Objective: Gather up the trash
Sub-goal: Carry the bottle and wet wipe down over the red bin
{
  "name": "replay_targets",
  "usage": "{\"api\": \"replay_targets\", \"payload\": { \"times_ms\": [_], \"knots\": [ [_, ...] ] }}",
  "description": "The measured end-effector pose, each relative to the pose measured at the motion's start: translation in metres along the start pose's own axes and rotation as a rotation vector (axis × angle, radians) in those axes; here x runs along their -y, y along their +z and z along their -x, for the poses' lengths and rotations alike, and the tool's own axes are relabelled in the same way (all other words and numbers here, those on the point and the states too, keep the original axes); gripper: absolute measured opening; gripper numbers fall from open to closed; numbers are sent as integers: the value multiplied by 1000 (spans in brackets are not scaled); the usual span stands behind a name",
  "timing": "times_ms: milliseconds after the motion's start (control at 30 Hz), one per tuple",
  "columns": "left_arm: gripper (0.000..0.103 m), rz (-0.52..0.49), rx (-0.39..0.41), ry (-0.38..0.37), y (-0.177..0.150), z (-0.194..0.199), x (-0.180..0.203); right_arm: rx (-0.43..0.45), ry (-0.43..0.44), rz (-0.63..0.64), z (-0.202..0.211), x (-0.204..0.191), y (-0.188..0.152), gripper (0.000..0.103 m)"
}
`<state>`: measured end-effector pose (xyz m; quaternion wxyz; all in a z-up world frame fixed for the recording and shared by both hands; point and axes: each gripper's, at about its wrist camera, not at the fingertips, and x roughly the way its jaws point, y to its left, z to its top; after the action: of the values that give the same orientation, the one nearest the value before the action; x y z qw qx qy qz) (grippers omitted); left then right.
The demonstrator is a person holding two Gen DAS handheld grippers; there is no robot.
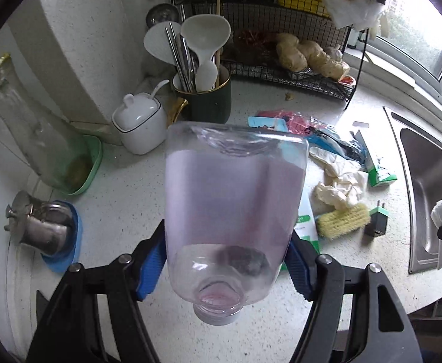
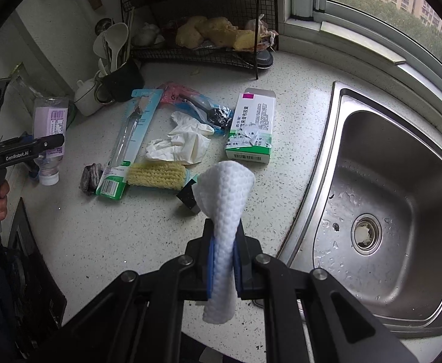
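Observation:
My left gripper [image 1: 227, 242] is shut on a clear plastic bottle [image 1: 233, 199] with a purple label, cap toward the camera, held above the counter. The right wrist view shows that bottle [image 2: 51, 121] at the left, in the left gripper [image 2: 39, 142], which a hand holds. My right gripper [image 2: 225, 233] is shut on a white wipe [image 2: 227, 187] that sticks up between its pads. On the counter lie a white glove [image 2: 181, 142], a medicine box [image 2: 251, 130], a toothbrush pack [image 2: 130, 139], a corn cob [image 2: 157, 175], wrappers [image 2: 202, 109] and a dark crumpled scrap [image 2: 89, 178].
A steel sink [image 2: 402, 181] lies to the right. A black wire rack [image 2: 205, 57] with ginger stands at the back, beside a dark utensil mug [image 1: 208, 99] and a white lidded pot [image 1: 140, 124]. A black plug adapter [image 2: 187, 196] sits near the cob. A glass jar [image 1: 39, 139] stands left.

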<state>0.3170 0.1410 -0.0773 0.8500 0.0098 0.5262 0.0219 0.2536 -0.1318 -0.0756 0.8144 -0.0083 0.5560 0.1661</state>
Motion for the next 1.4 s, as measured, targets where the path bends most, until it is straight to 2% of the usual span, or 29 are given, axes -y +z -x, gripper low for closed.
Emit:
{"api": "replay_targets", "payload": {
  "times_ms": [133,333,633,833,1100,1267,1400],
  "knots": [
    [68,-23,20,-20,-29,38,17,34,24,39,20,-7,-13,9],
    [67,-64,31,-39,-79,73,62,68,51,94,48,-14,-44,9],
    [67,-129,19,-96,-160,115,145,74,90,106,89,-3,-117,9],
    [67,-129,6,-128,-211,133,187,70,94,124,106,6,-167,9],
    [67,-159,-80,-156,-262,119,239,8,98,119,95,22,-218,9],
    [67,-174,-149,-160,-292,92,260,-60,112,78,66,33,-243,9],
    [67,-147,-208,-178,-309,65,263,-108,115,66,39,36,-257,9]
  ]
}}
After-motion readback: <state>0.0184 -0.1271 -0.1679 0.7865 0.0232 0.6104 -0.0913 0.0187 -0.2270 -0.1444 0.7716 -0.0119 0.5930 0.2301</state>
